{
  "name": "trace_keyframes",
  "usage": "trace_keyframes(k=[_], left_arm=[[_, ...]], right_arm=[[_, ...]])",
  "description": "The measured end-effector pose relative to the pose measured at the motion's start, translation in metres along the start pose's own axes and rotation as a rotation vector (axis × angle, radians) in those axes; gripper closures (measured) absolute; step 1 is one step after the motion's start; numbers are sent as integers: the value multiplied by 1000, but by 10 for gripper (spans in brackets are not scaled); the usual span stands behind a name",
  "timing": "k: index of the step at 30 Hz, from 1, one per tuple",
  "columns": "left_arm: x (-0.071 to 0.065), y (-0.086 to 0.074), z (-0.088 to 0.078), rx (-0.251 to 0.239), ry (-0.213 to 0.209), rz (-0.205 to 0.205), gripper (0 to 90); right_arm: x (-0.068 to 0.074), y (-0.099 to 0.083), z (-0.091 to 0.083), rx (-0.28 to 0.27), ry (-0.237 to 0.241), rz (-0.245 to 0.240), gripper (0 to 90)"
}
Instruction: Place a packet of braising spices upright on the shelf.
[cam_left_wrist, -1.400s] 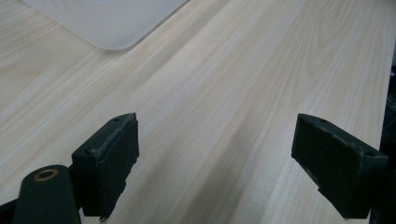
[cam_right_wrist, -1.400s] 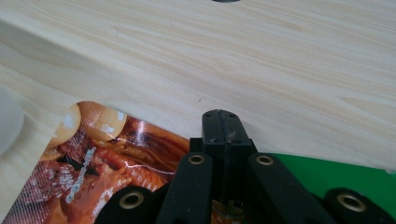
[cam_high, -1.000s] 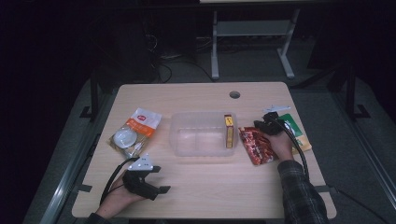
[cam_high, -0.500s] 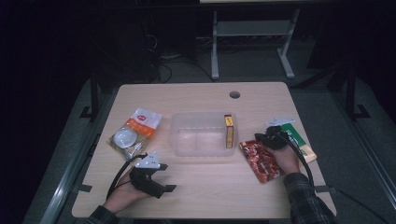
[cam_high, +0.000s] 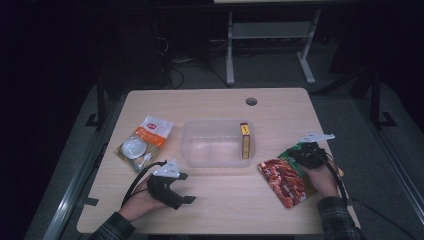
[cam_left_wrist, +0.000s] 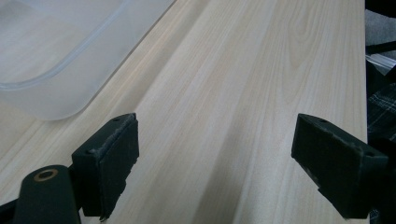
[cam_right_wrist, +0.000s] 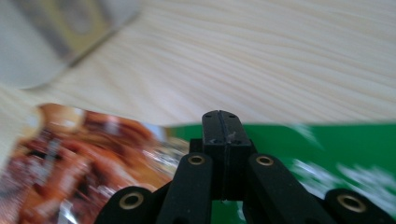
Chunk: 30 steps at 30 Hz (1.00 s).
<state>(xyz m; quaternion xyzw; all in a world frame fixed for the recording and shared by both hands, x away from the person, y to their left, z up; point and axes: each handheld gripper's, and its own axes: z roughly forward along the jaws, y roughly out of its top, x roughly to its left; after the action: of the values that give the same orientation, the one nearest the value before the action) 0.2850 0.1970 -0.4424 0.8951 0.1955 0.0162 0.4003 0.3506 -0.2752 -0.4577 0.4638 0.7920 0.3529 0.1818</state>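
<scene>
Jaws first: found those of the right gripper (cam_right_wrist: 221, 122) pressed pad to pad, with nothing visible between them; could not tell whether a thin edge of film was pinched there. Found those of the left gripper (cam_left_wrist: 215, 140) standing wide apart over bare table (cam_high: 225, 210), holding nothing, at about 7 o'clock from the clear container (cam_high: 215, 166) in the high view. Located the red snack packet (cam_high: 285, 182) lying flat on the table at about 4 o'clock from the container, apart from it, just beside the right hand and partly overlapping a green packet (cam_right_wrist: 336, 144) under the closed tips. Judged the step in hand to be getting that red packet toward the container, which already held a yellow box (cam_high: 244, 141) upright against its 3 o'clock wall. Advised, for a clean job: parting the pads before any lift, taking one sealed edge of the red packet alone and leaving the green one behind, then carrying toward 10 o'clock and clearing the rim before release. Noted the packet as glossy, crinkled and slack, red-brown with a printed food picture; expected sagging and slipping under a shallow pinch.
</scene>
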Motion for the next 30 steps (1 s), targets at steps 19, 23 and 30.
trace_keyframes(k=[19,23,30], left_arm=[[1,-3,1,17,2,7,148],[1,-3,1,18,1,9,149],[0,-3,1,17,1,5,151]], right_arm=[[-68,-35,-32,92,-199,129,900],[-68,-37,-30,103,-188,131,900],[-66,-35,-28,114,-162,125,900]])
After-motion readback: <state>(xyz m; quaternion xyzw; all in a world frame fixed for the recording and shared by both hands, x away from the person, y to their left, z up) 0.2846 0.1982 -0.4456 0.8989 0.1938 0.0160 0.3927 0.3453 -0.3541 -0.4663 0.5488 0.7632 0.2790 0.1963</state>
